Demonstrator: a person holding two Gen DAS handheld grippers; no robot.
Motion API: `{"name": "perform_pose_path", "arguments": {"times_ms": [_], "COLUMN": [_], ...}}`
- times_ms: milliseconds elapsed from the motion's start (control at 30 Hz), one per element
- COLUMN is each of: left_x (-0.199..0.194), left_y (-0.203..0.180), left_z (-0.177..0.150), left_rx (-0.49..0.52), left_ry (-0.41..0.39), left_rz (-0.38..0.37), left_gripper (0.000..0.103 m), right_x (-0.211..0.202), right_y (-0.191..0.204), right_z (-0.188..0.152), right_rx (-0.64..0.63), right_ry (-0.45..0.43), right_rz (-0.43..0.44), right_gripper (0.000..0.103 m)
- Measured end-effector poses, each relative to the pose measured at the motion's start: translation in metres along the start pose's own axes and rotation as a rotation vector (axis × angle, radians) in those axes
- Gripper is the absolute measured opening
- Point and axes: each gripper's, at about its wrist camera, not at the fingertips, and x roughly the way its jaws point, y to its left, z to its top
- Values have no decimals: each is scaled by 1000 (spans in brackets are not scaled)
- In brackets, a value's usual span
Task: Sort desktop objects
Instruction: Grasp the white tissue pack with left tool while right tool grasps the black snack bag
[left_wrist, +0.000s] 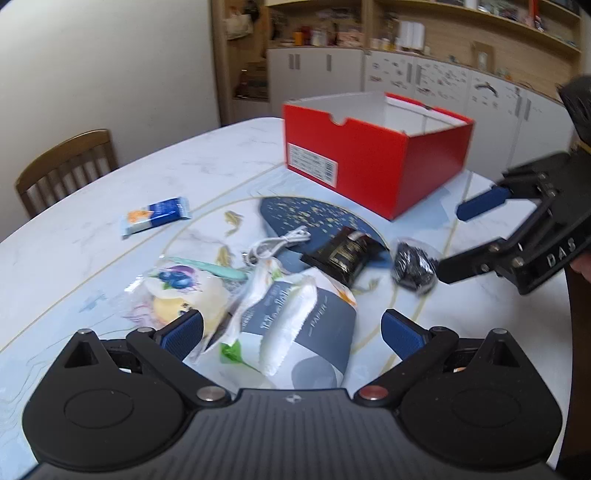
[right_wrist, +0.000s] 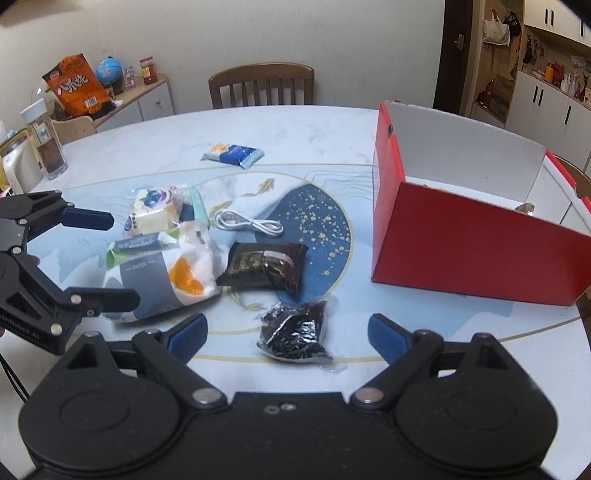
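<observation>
Right, both grippers hang over the near edge of the round marble-print table (right_wrist: 122, 147), and both are spread wide with nothing between their blue pads. The left gripper (left_wrist: 291, 332) sits over the tissue pack (left_wrist: 295, 317), which lies close to that near edge. The right gripper (right_wrist: 284, 332) is just short of a crinkled clear bag of dark snacks (right_wrist: 295, 328).

Open room lies mostly toward the far edge: bare tabletop surrounds a lone blue-and-orange snack packet (right_wrist: 233, 154) there. The red shoebox (right_wrist: 476, 254), lid off, fills the right side of the table and walls off that edge.

The clutter is bunched in the middle. A blueberry-print bread bag (right_wrist: 153, 210) lies just beyond the tissue pack and touching it, a coiled white USB cable (right_wrist: 249, 223) lies on the dark blue speckled patch, and a black wrapped cake (right_wrist: 264, 266) sits between the cable and the dark snack bag.

The right wrist view alone shows a wooden chair (right_wrist: 261, 85) at the far edge, a tall clear jar (right_wrist: 44, 142) at the left edge, and something small inside the box. The left wrist view, blurred, shows wall cabinets (left_wrist: 424, 77) behind the box.
</observation>
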Motion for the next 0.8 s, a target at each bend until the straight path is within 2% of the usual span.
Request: {"name": "perform_pose_path", "arguments": {"times_ms": [200, 367, 533, 667, 800], "left_x": [14, 26, 37, 31, 28], "left_y": [6, 7, 13, 10, 11], "left_z": [-3, -5, -6, -3, -3], "left_rx": [27, 61, 44, 65, 56], "left_ry": [24, 34, 49, 9, 15], "left_rz": [-70, -86, -101, -94, -143], "left_gripper": [103, 103, 103, 103, 103], "right_x": [9, 16, 22, 28, 30], "right_y": [1, 1, 1, 0, -2], "right_z": [-2, -4, -4, -2, -2], "right_rx": [4, 10, 15, 21, 32], "right_ry": [16, 34, 39, 43, 45], "right_rz": [-1, -4, -7, -15, -16], "right_gripper": [94, 93, 93, 92, 92]}}
